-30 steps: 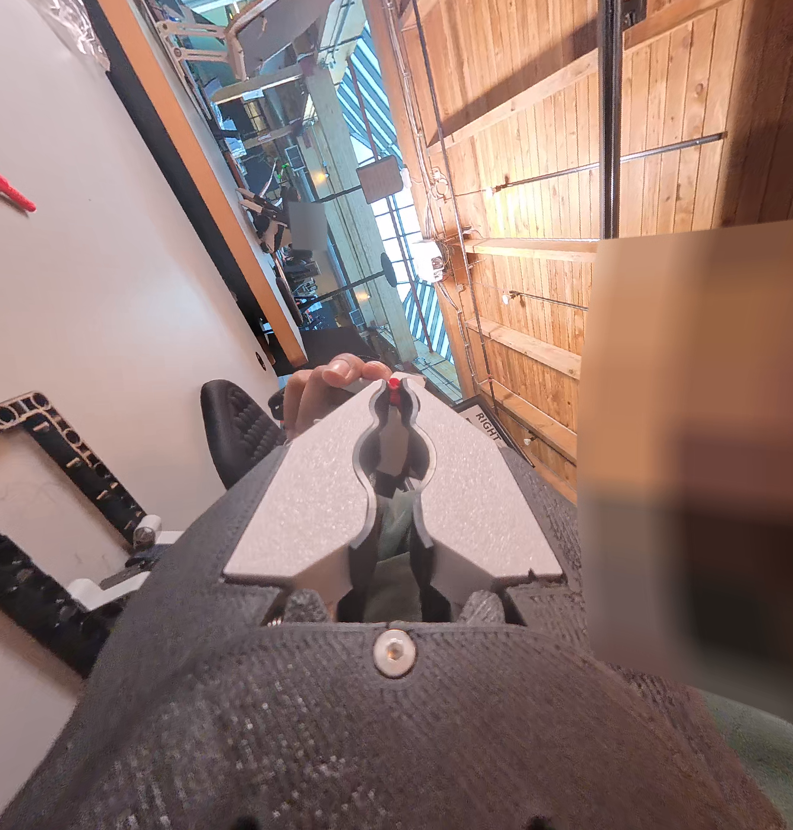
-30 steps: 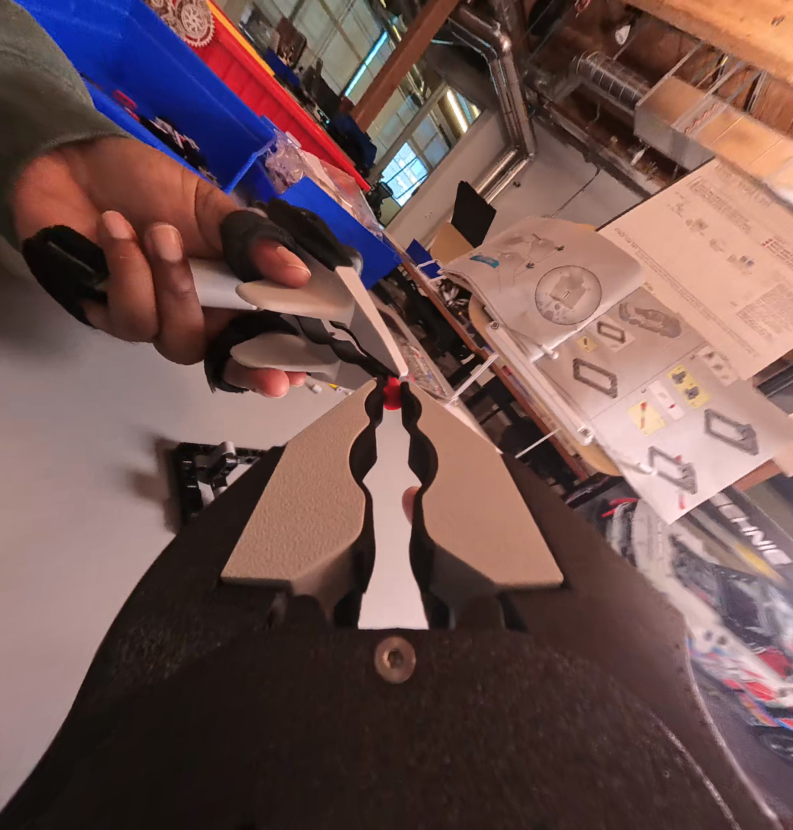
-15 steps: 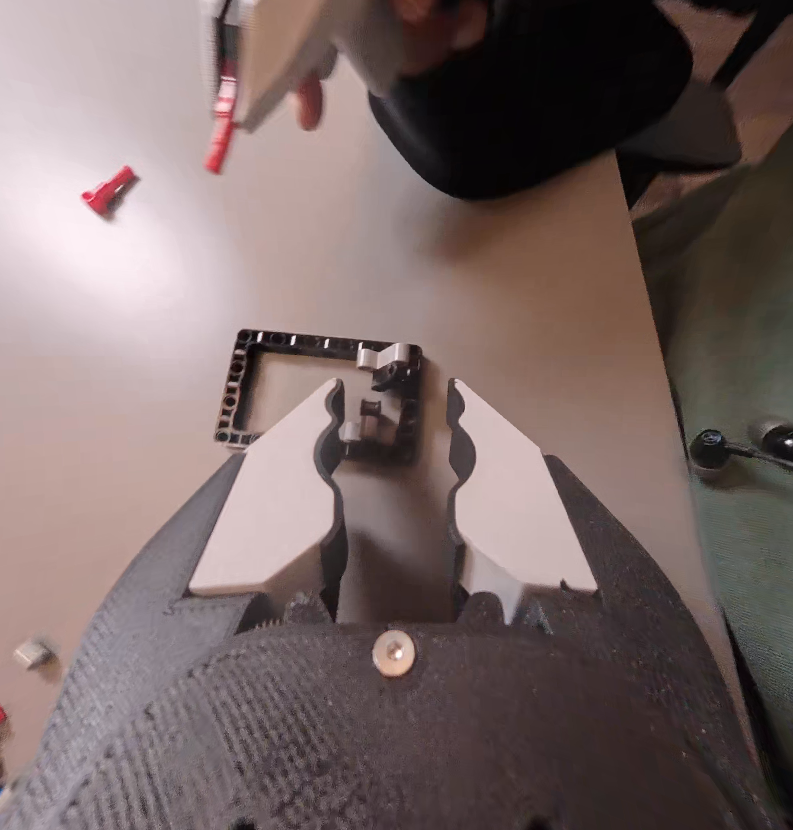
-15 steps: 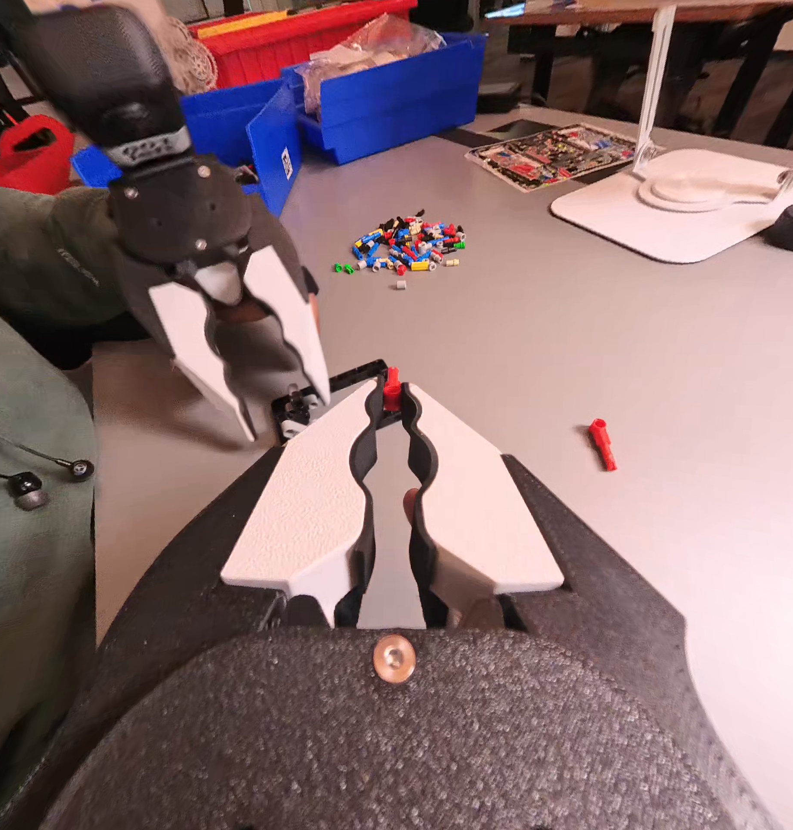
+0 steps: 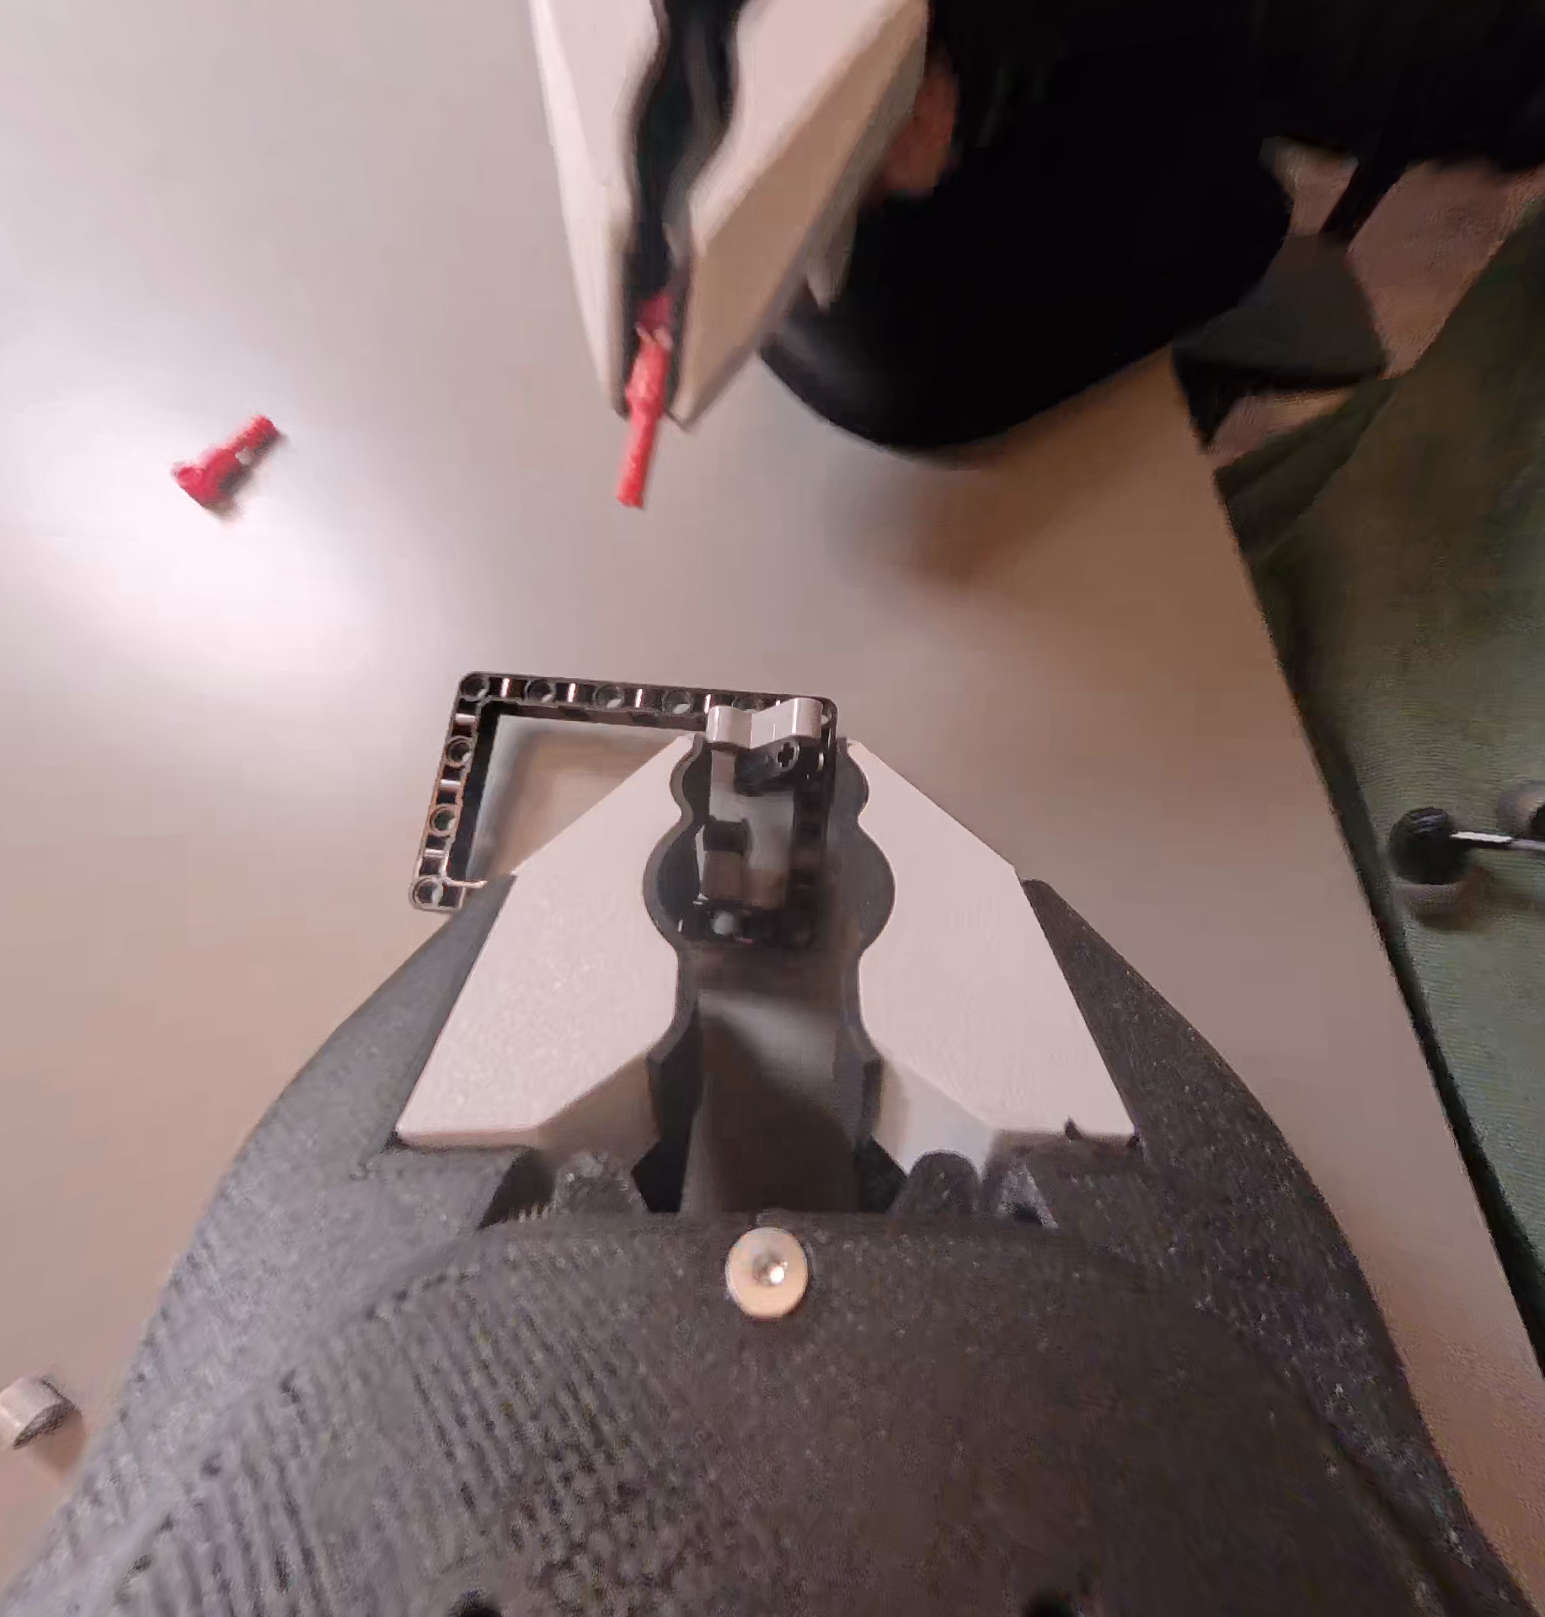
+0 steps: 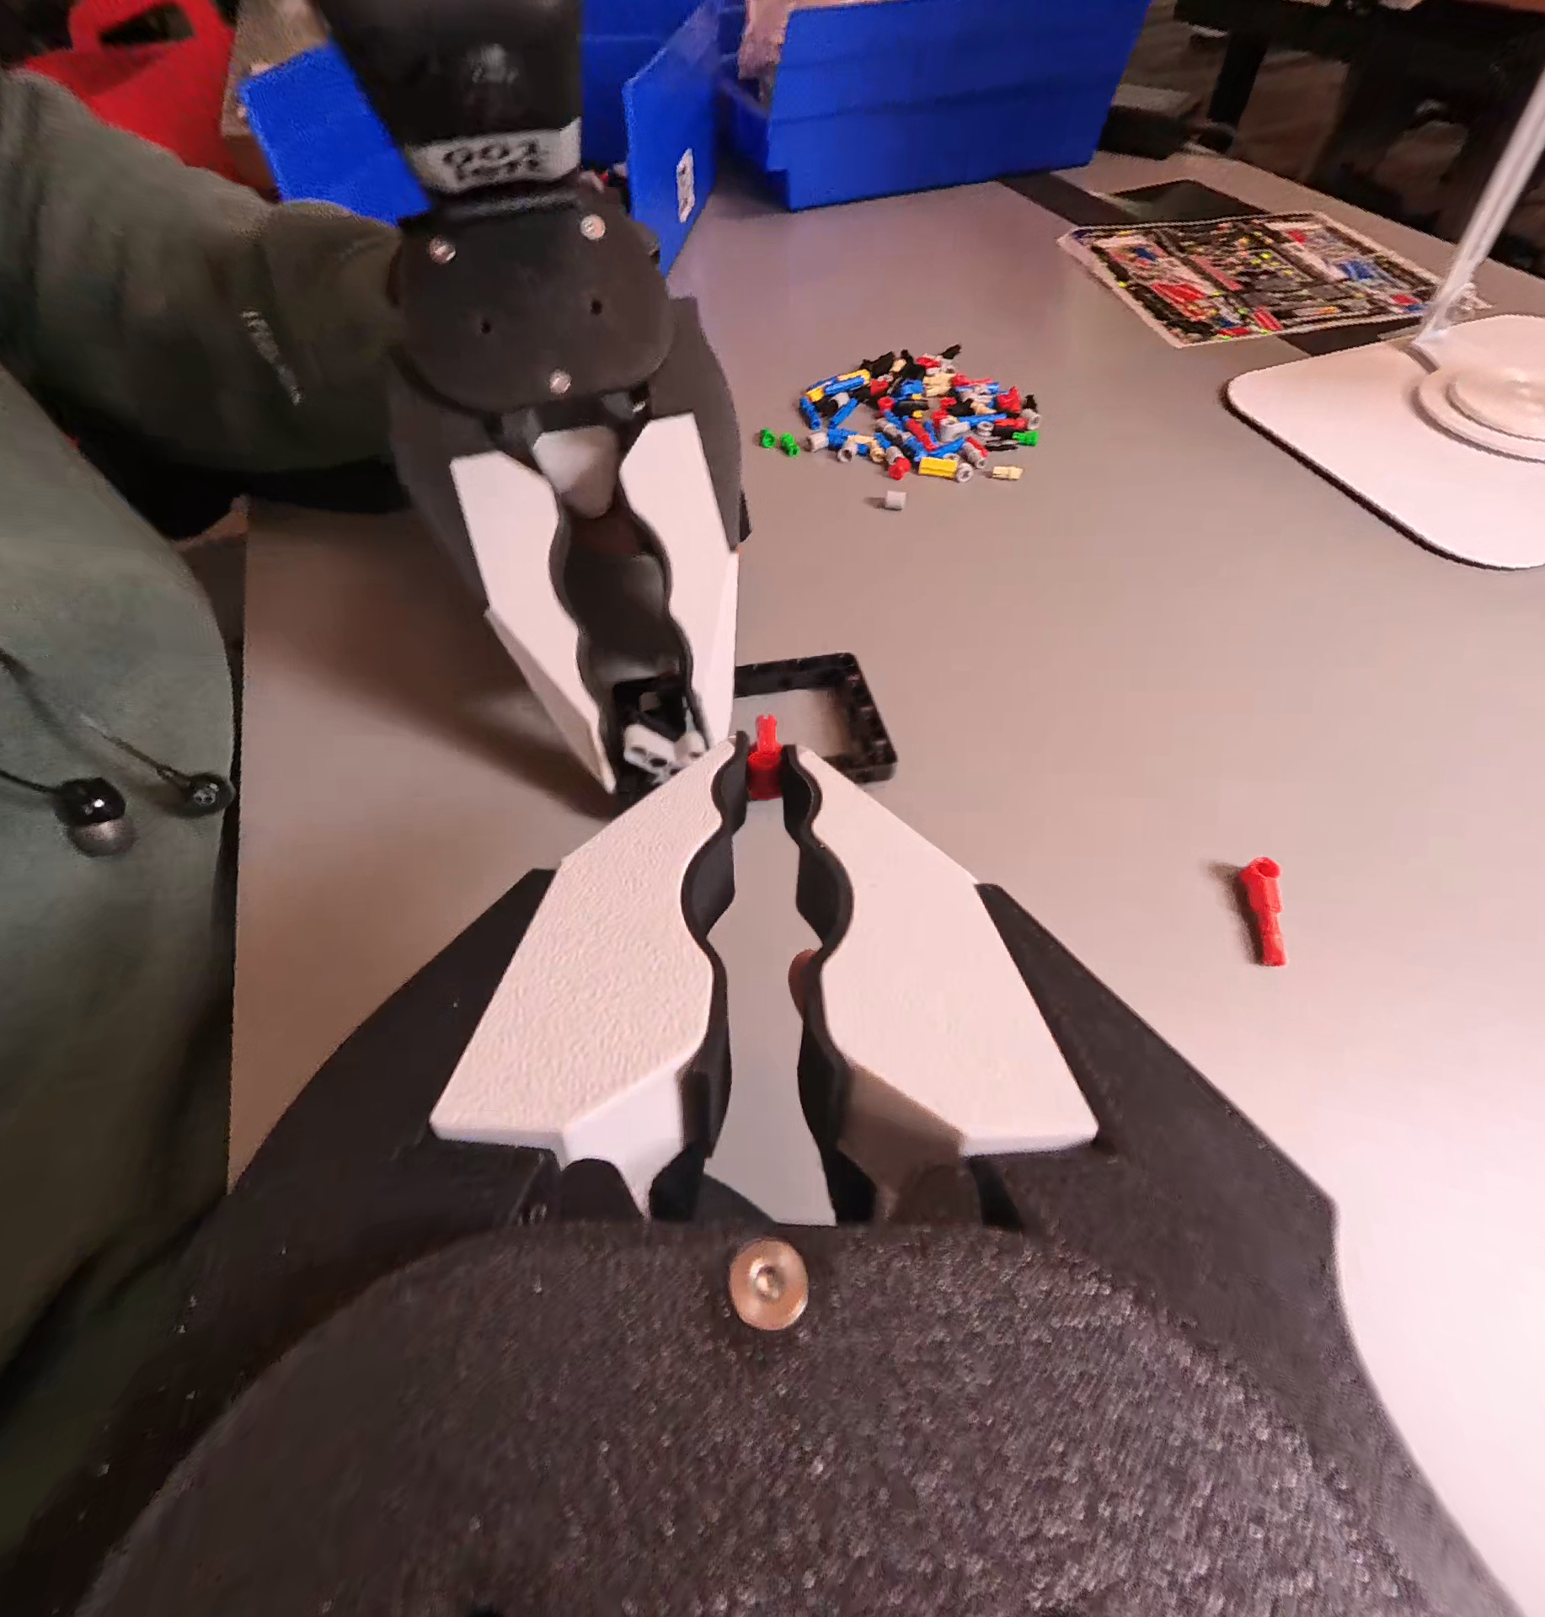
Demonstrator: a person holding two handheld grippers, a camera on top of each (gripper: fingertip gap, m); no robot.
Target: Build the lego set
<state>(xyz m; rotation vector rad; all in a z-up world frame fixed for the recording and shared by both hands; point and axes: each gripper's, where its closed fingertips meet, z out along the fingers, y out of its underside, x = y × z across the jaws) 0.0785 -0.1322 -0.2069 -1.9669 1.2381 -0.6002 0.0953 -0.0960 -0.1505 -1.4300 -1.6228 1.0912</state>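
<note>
Both tongs have dropped toward the table since 0.5 s ago: left tongs (image 5: 765, 752), then spread wide above the black frame (image 5: 576, 696), now straddle its corner w/ the grey connector (image 5: 765, 719) between the fingers. They look closed in around that corner, but actual contact isn't clear, so can't tell if they're gripping. Right tongs (image 6: 762, 759) are clenched on a red pin (image 6: 762, 758), its tip poking past the fingertips; in left wrist view they hang at top centre, pin pointing down at the frame.

Outward, right wrist view: frame lies flat mid-frame just beyond the pin, left tongs planted on its near-left corner. Spare red pin (image 6: 1261, 910) sits at right, well apart from the frame. Loose parts pile (image 6: 918, 420) is upper centre, blue bins (image 6: 926, 96) behind it, instruction sheet (image 6: 1250, 276) upper right.

Progress, judging by what shows: early. One frame w/ a grey/black connector cluster fitted; held pin not yet seated, spare pin & whole pile still unused. Most of the build remains.
</note>
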